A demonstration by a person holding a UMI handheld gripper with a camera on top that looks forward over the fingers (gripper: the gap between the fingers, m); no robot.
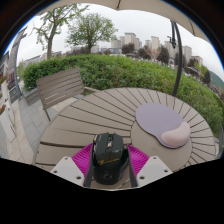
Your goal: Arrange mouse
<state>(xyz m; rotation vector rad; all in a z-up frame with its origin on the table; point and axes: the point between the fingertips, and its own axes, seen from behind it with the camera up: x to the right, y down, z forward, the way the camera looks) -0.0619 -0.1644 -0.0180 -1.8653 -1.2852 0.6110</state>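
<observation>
Black mouse [110,157]: held between the fingers of the gripper [110,166], both magenta pads [83,158] pressed against its sides, over the near edge of the table [90,125]. Table: round, slatted wood. Mouse pad [161,124]: purple-grey with wrist rest, lying beyond the fingers to the right. Bench [58,88]: beside the table. Hedge [120,72]: behind, with trees and buildings beyond.
</observation>
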